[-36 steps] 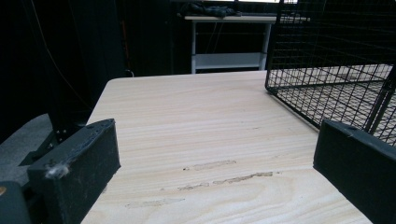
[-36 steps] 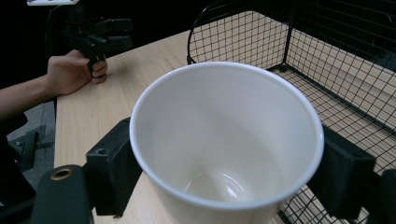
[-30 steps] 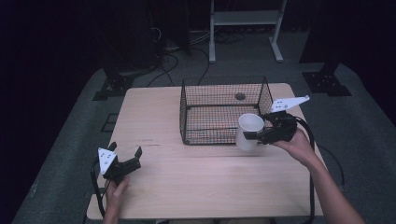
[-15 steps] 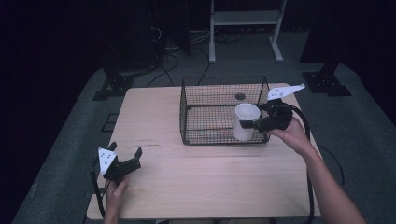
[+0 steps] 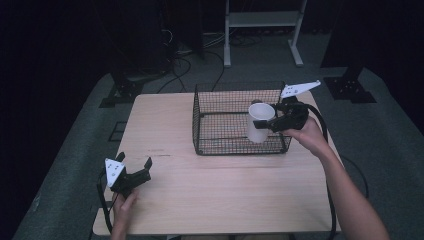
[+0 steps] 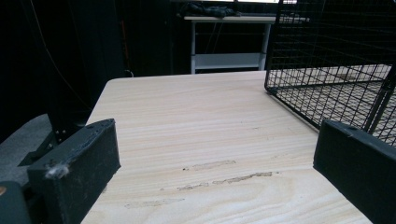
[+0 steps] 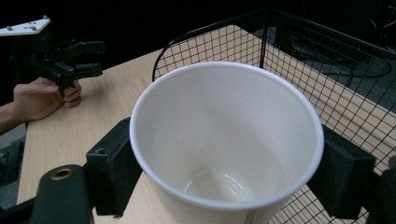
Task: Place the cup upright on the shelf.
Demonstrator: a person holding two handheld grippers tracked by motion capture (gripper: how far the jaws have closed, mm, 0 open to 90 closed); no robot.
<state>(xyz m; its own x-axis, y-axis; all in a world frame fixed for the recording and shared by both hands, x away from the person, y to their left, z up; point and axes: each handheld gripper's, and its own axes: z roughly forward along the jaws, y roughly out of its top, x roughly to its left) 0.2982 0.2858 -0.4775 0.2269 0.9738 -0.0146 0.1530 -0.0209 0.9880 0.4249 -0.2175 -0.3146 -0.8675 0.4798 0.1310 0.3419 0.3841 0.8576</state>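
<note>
Right gripper view: my right gripper (image 7: 224,163) is clamped on the white cup (image 7: 227,140), one jaw on each side of its wall, keeping it upright with the mouth open to me. I hold it aloft over the near right part of the wire basket (image 5: 220,107), probably to set it inside. Cup looks plain, smooth, glossy, empty. My left gripper (image 5: 134,169) rests on the table (image 5: 210,190) at the near left, jaws spread, nothing in them, well apart from the basket.
</note>
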